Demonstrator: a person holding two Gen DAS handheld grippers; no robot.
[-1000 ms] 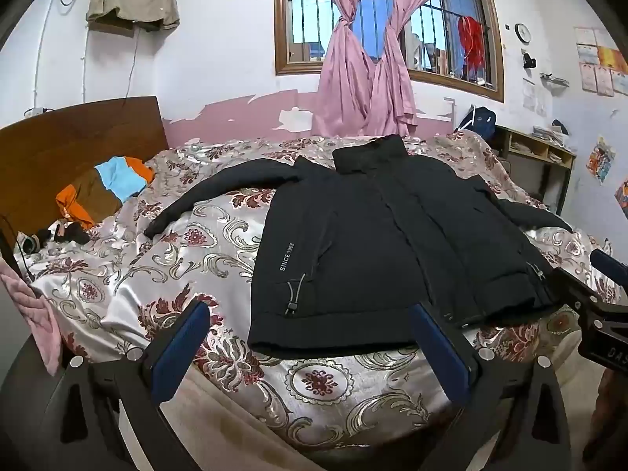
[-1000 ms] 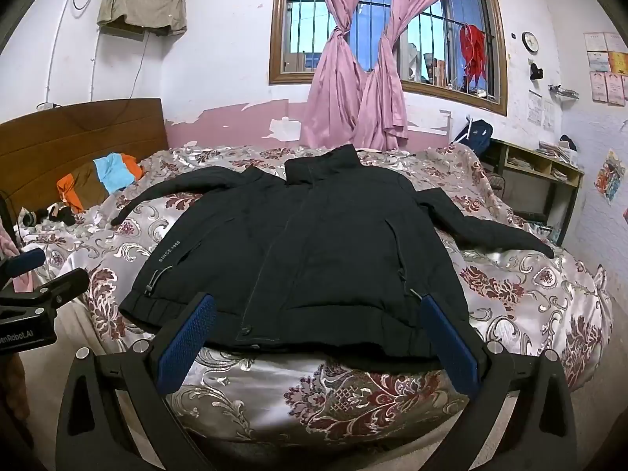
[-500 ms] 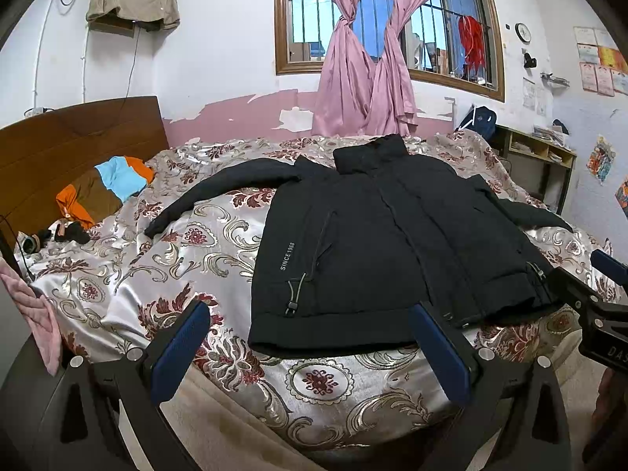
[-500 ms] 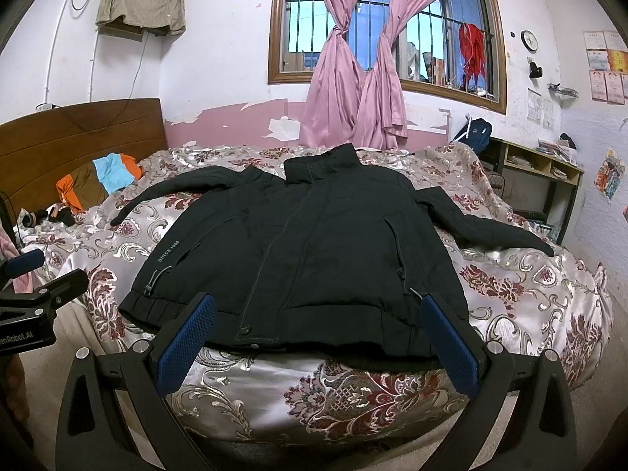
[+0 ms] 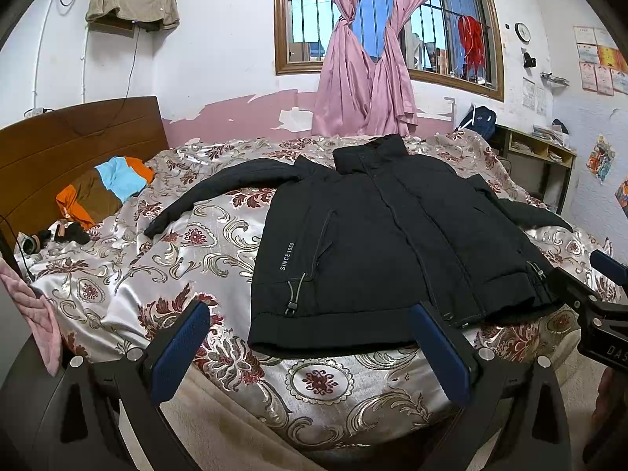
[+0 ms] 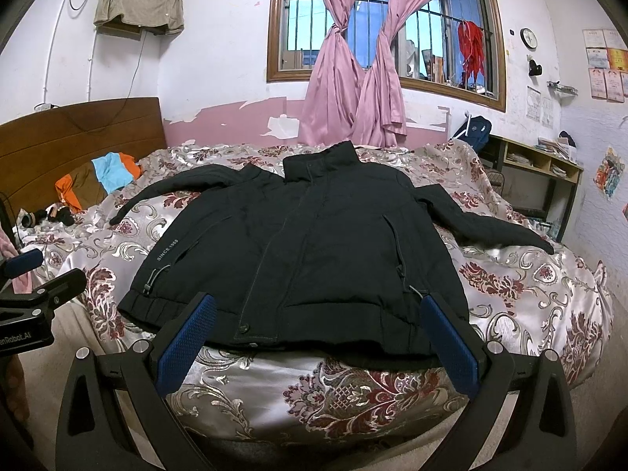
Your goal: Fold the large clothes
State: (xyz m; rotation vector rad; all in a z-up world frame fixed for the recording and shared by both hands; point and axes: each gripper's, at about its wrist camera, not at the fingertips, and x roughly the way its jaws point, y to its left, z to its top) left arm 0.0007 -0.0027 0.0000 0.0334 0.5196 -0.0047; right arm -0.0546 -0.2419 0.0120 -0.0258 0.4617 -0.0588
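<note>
Home bedroom. A bed [image 5: 117, 274] with a wooden headboard [image 5: 78, 145] is covered by a shiny floral bedspread [image 6: 530, 294]. Pink knotted curtains [image 5: 365, 78] are hung at a barred, wood-framed window [image 6: 392, 19]. White walls with peeling pink paint [image 5: 235, 117] are seen, plus a wall clock [image 6: 528, 35], certificates [image 6: 606, 74] and a low shelf unit [image 6: 541, 165] with papers. Folded bright clothes [image 5: 106, 188] are left by the headboard; a cloth [image 6: 137, 4] is draped high on the wall.

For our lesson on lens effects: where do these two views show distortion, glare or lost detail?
Left wrist view: the brown wooden headboard bows, corners go black. Right wrist view: the barred window frame curves; the shiny floral bedspread glints; the black padded jacket loses fold detail.
</note>
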